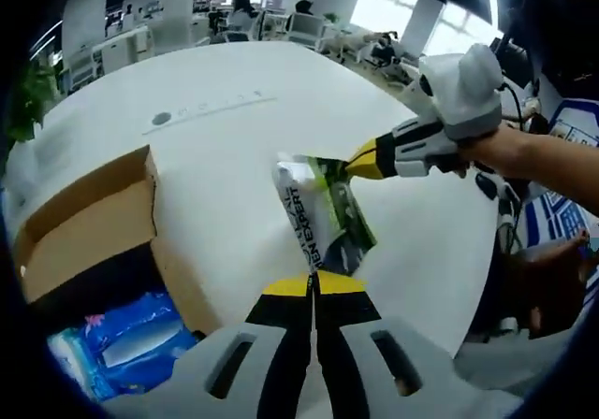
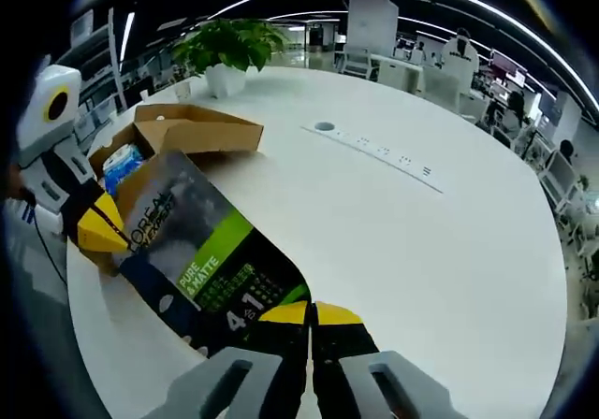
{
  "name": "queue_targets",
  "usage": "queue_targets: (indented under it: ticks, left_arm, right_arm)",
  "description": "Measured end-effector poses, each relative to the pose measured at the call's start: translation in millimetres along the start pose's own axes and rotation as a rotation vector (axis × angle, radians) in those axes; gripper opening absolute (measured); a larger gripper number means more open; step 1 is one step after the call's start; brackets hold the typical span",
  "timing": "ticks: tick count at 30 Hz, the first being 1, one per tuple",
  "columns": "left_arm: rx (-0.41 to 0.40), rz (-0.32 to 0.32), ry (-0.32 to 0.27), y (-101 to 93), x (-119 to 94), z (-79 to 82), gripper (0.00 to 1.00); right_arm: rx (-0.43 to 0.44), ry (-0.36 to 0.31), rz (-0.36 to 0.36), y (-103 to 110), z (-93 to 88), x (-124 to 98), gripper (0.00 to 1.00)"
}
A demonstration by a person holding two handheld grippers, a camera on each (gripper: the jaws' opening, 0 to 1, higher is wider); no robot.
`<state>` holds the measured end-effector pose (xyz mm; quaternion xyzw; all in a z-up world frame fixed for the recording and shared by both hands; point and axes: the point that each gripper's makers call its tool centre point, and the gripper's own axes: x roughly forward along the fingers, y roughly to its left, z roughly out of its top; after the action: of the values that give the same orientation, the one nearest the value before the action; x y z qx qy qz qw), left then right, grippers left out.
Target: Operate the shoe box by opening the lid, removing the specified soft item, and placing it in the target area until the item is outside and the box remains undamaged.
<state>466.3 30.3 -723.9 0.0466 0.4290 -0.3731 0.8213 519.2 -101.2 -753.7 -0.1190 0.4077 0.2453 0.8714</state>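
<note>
Both grippers hold the sachet [image 1: 323, 223] between them above the table [image 1: 225, 148], clear of the open box [image 1: 89, 223]. The left gripper [image 1: 314, 283] pinches one end, the right gripper [image 2: 311, 311] the other, jaws closed narrow; its long axis runs gripper to gripper.

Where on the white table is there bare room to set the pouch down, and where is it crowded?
Free: the wide stretch of white table between the power strip and the near edge, and beyond the strip. Crowded: the corner around the open shoe box and potted plant, where both grippers, left and right, hold the pouch.
</note>
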Motion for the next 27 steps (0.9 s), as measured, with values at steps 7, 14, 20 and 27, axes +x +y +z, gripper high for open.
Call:
queue_targets:
  ticks: [7,14,20,27]
  left_arm:
    - [0.009,-0.015,0.031,-12.3,15,-6.0,0.0]
    - [0.017,-0.008,0.072,-15.9,29,-14.4,0.0]
    - [0.007,0.03,0.135,-11.0,41,-27.1,0.0]
    - [0.011,0.061,0.193,-7.5,50,-41.5,0.0]
  right_arm:
    - [0.025,-0.006,-0.016,-11,-11.2,1,0.0]
    - [0.06,-0.005,-0.02,-15,-20.9,6,0.0]
    - [0.083,-0.002,-0.022,-14,-24.1,13,0.0]
    - [0.105,-0.006,-0.02,-12,-23.7,19,0.0]
